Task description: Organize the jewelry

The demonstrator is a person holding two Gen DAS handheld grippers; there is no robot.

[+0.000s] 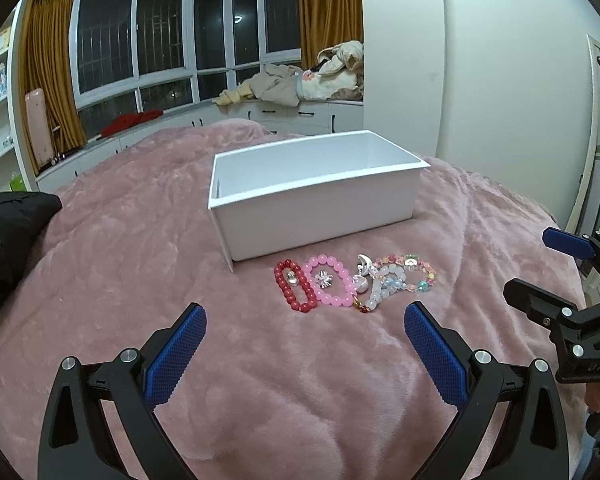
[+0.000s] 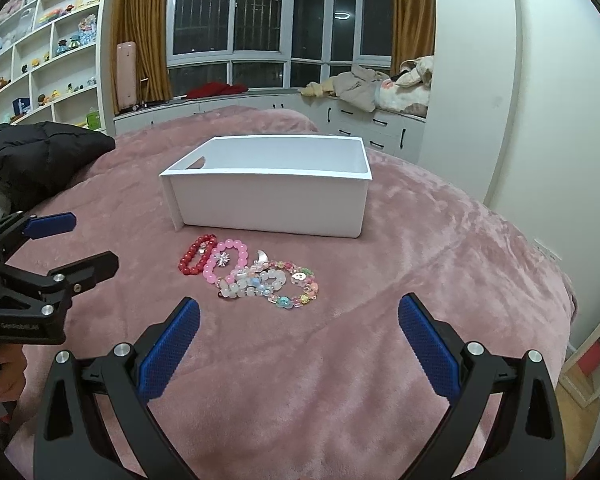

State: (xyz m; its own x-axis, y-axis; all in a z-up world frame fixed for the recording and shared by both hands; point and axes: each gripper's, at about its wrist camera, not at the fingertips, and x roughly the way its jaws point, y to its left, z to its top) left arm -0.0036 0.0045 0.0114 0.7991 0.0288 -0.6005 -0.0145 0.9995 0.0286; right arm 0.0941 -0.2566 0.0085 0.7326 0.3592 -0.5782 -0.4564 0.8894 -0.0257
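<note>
Several bead bracelets lie in a row on the pink blanket, just in front of a white open box [image 1: 312, 204] [image 2: 268, 200]: a red bracelet [image 1: 296, 286] [image 2: 196, 258], a pink bracelet [image 1: 328, 286] [image 2: 228, 260], a white bracelet [image 1: 384, 286] [image 2: 256, 282] and a multicoloured bracelet [image 1: 420, 276] [image 2: 296, 286]. Small silver charms sit among them. My left gripper [image 1: 304, 340] hovers open just short of the bracelets, nothing between its fingers. My right gripper [image 2: 298, 338] is open too and holds nothing, to the right of the left one.
A black puffer jacket [image 1: 8, 232] [image 2: 40, 156] lies on the bed's left side. Behind the bed runs a window bench with clothes piled on it [image 2: 372, 84]. Shelves [image 2: 40, 52] with toys stand at the left. The bed edge drops off at the right.
</note>
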